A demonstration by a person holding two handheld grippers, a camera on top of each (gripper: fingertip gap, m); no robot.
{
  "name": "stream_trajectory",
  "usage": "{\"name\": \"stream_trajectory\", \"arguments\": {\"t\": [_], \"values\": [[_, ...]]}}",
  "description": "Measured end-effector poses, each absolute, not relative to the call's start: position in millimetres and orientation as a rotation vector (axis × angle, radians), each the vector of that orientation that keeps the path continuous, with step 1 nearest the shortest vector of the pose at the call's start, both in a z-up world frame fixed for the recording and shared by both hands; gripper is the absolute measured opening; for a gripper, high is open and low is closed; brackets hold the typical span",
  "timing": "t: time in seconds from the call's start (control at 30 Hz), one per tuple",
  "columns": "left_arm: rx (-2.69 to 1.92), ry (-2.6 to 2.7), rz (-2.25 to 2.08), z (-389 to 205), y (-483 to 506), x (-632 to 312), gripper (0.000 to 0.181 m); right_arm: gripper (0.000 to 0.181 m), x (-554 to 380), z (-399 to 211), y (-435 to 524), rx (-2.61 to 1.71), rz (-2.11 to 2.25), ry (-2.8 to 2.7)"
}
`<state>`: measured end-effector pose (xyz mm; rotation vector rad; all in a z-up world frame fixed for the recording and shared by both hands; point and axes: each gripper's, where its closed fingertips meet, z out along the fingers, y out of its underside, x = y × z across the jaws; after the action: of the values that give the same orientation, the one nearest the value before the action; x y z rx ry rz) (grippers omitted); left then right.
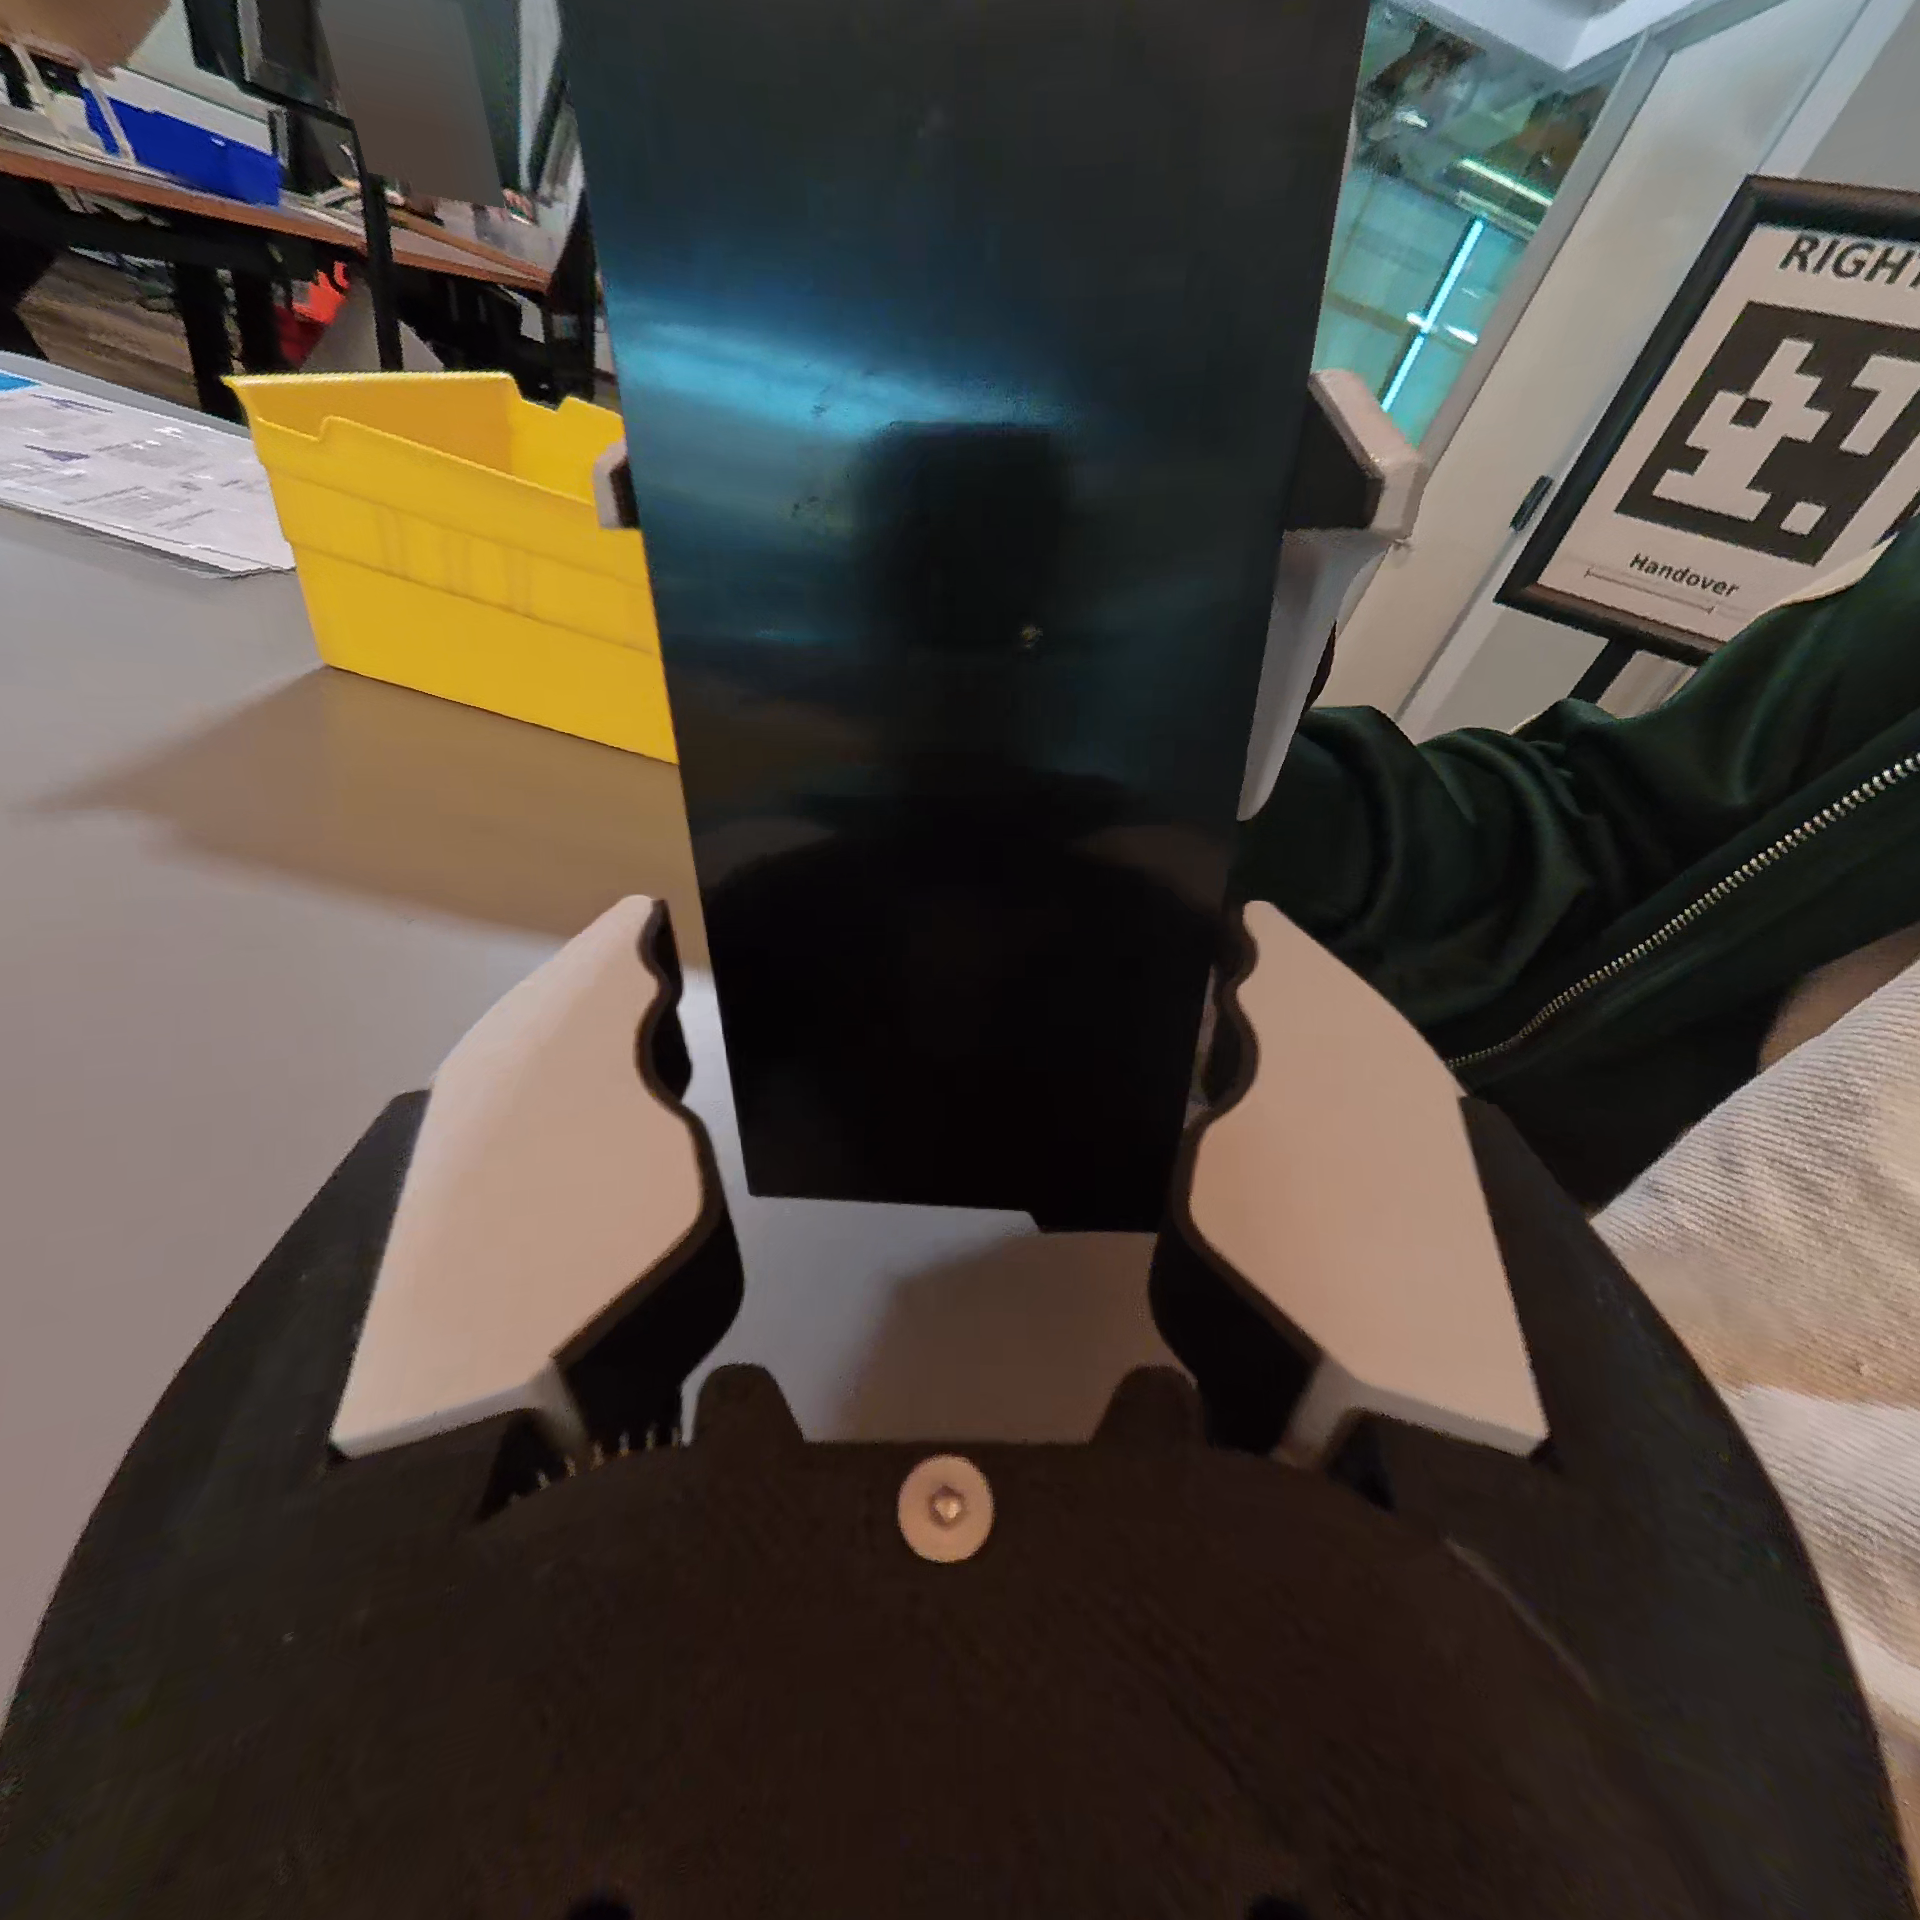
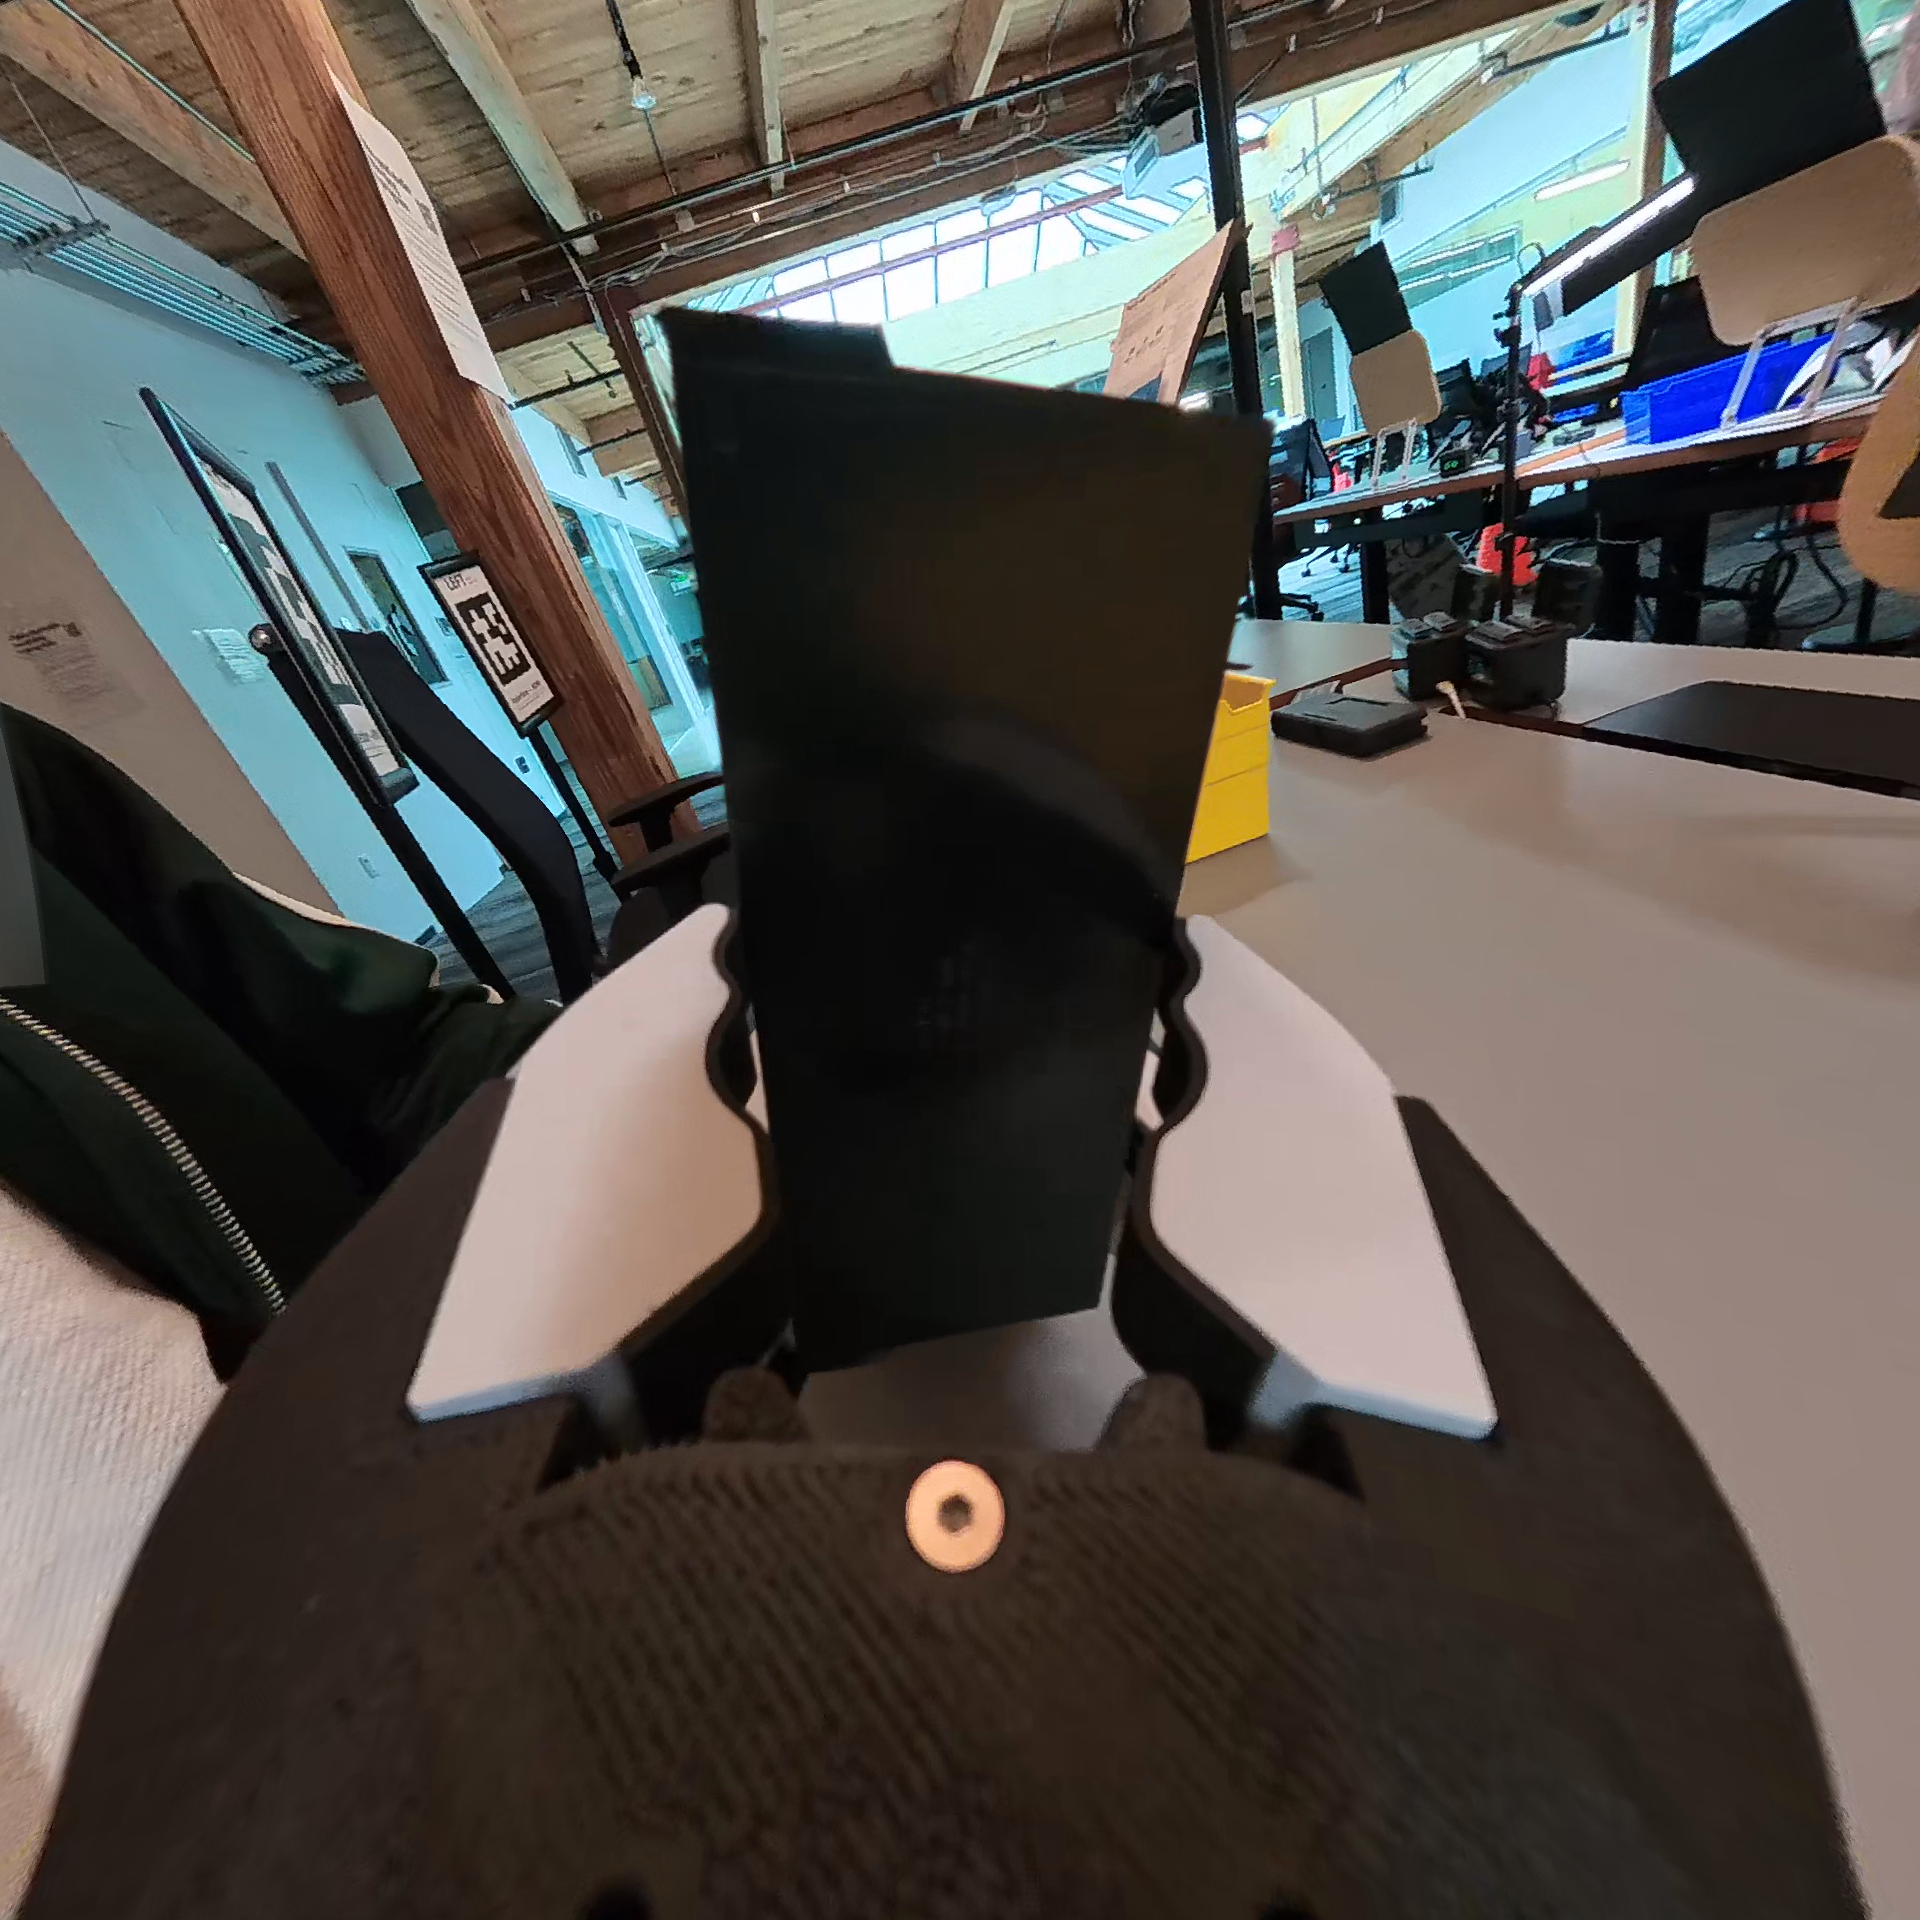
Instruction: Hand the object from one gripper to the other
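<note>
Left gripper (image 1: 956, 1029) spread, wavy black pads just off the glossy black slab (image 1: 966, 623) standing between its fingers; right gripper (image 2: 956, 1039) pinches the slab's matte, flat back (image 2: 966, 727); yellow plastic bin (image 1: 457, 551) beyond on the grey table (image 1: 208, 935).

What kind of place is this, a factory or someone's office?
Most likely an open-plan office or lab workshop: long desks with monitors, office chairs, exposed timber ceiling beams, and a yellow parts bin on the grey table.
</note>
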<state>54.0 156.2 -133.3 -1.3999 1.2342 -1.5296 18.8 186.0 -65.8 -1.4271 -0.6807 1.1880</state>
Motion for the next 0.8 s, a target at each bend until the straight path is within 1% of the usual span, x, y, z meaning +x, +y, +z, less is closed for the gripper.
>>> {"name": "stream_trajectory", "arguments": {"t": [0.13,0.27,0.37,0.4,0.47,0.53,0.57,0.63,0.7,0.8], "values": [[-1.403,1.203,-1.535,-132,162,51,0.116,0.077,28,-65,192,-1.431,1.150,-0.643],[-1.412,1.137,-1.548,-128,174,45,0.116,0.077,41,-68,203,-1.471,1.057,-0.605],[-1.433,0.986,-1.541,-120,196,35,0.114,0.077,48,-73,210,-1.521,0.906,-0.621],[-1.433,0.921,-1.536,-116,205,30,0.111,0.077,50,-76,212,-1.545,0.831,-0.647],[-1.434,0.827,-1.533,-110,219,18,0.098,0.077,53,-84,217,-1.597,0.629,-0.718],[-1.454,0.805,-1.551,-107,226,8,0.071,0.077,56,-94,221,-1.640,0.392,-0.814],[-1.468,0.808,-1.575,-104,226,4,0.062,0.077,58,-100,223,-1.660,0.256,-0.863],[-1.500,0.803,-1.616,-97,227,-2,0.052,0.077,63,-112,227,-1.677,-0.024,-0.977],[-1.520,0.807,-1.622,-89,226,-7,0.047,0.077,67,-121,230,-1.671,-0.273,-1.078],[-1.618,0.916,-1.558,-94,220,-6,0.042,0.077,65,-133,230,-1.654,-0.460,-1.174]]}}
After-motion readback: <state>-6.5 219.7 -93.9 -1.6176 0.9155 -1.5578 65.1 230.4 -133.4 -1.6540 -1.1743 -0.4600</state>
